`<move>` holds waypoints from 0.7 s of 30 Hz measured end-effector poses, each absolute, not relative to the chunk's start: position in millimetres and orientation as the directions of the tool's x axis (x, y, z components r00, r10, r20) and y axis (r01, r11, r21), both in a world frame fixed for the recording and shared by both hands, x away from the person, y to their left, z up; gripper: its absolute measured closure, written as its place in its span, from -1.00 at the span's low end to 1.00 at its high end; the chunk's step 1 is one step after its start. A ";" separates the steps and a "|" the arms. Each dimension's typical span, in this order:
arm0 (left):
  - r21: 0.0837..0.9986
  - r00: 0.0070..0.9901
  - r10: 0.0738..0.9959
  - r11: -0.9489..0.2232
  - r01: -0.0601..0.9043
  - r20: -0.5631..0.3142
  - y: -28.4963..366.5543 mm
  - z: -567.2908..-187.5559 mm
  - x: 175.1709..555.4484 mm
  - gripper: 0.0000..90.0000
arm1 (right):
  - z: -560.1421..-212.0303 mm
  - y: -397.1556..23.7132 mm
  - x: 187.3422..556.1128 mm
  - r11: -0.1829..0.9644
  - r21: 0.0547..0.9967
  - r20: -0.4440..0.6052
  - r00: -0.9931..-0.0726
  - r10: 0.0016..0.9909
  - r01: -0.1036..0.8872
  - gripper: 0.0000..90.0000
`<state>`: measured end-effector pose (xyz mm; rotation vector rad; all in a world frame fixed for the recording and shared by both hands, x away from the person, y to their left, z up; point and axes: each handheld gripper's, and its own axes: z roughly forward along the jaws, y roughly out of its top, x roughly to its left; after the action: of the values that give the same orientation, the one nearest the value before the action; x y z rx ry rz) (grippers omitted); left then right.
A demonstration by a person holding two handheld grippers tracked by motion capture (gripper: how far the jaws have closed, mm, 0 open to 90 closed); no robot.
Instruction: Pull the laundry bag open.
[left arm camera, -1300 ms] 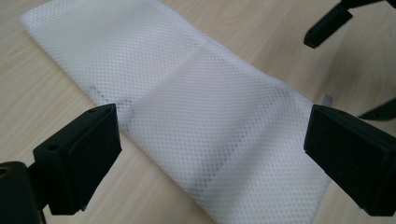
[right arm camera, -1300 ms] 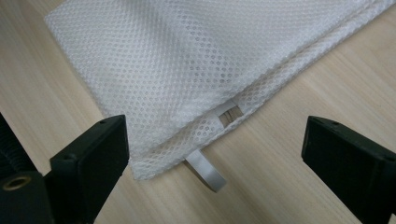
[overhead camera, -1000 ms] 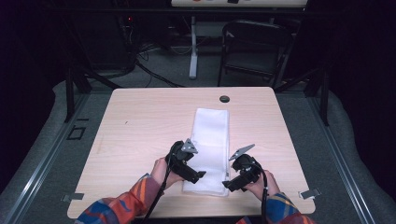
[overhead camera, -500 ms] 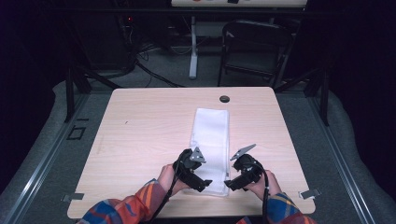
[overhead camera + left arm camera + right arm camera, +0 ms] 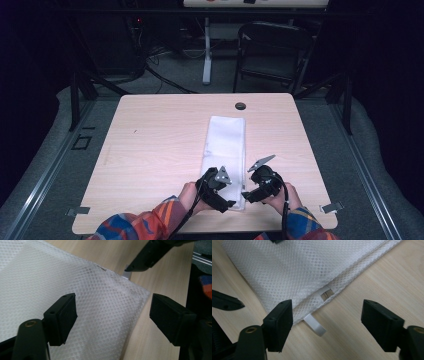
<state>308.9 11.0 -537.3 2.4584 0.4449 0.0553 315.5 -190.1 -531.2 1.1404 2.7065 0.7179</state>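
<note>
You've got both jaws spread wide: left gripper [image 5: 226, 202] and right gripper [image 5: 248, 194] over the near corners of the mesh cloth [image 5: 226, 145], maybe touching it, lying mid-table [image 5: 150, 150].

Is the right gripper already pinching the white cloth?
No, the right gripper has its jaws wide apart, hovering over the corner of the white mesh cloth and its little white tab.
</note>
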 end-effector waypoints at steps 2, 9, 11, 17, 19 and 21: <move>0.590 0.946 0.317 -0.752 0.294 -0.068 8.5 -540.4 307.4 -0.40 | -531.3 -189.7 315.3 0.611 0.465 0.060 -0.712 0.699 0.640 -0.33; 0.562 0.959 0.278 -0.785 0.262 -0.059 1.4 -551.0 303.9 -0.13 | -532.1 -188.3 314.9 0.621 0.454 0.075 -0.721 0.689 0.639 -0.17; 0.546 0.962 0.268 -0.799 0.252 -0.052 -0.9 -554.8 302.7 -0.07 | -532.3 -188.2 314.9 0.624 0.451 0.067 -0.722 0.689 0.638 -0.17; 0.520 0.959 0.281 -0.815 0.256 -0.031 -2.5 -560.2 303.4 0.23 | -533.1 -187.7 314.9 0.630 0.442 0.067 -0.724 0.687 0.639 -0.13; 0.528 0.957 0.287 -0.807 0.263 -0.038 -0.6 -560.7 306.2 0.32 | -534.1 -187.0 314.6 0.623 0.447 0.076 -0.721 0.689 0.642 -0.12; 0.532 0.957 0.289 -0.806 0.260 -0.031 0.2 -561.0 307.4 0.43 | -534.6 -186.7 314.8 0.626 0.444 0.077 -0.724 0.686 0.640 -0.11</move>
<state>307.4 0.2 -561.0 2.5518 0.3884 0.0689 314.8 -186.7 -534.6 1.1214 2.7423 0.6895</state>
